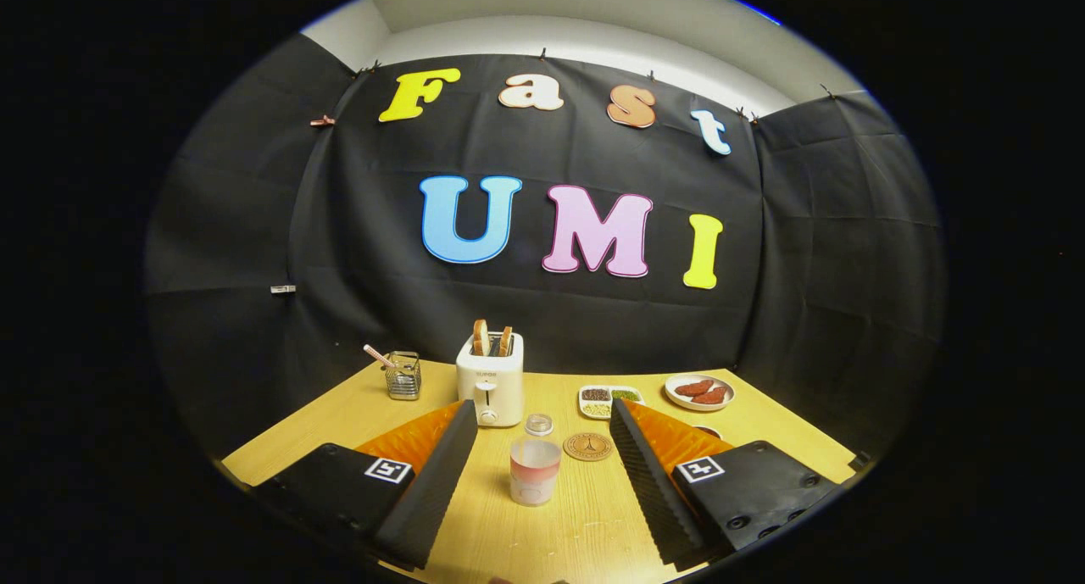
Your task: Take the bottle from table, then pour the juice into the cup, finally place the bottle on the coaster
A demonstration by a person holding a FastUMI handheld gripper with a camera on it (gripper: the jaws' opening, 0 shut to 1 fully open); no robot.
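My gripper (542, 406) hovers open above the wooden table (576, 525), its two black ribbed fingers (436, 482) spread wide. Between them stands a short translucent bottle (534, 471) with pinkish juice in it, touching neither finger. Just beyond the bottle sits a small clear cup (539, 424). To the right of both lies a round brown coaster (587, 447), flat on the table with nothing on it, close to the right finger's tip.
A white toaster (491, 379) with two slices of bread stands beyond the cup. A wire holder (403, 375) with a straw is at the far left. At the far right sit a divided tray (607, 400) of grains and a plate (699, 392) of meat.
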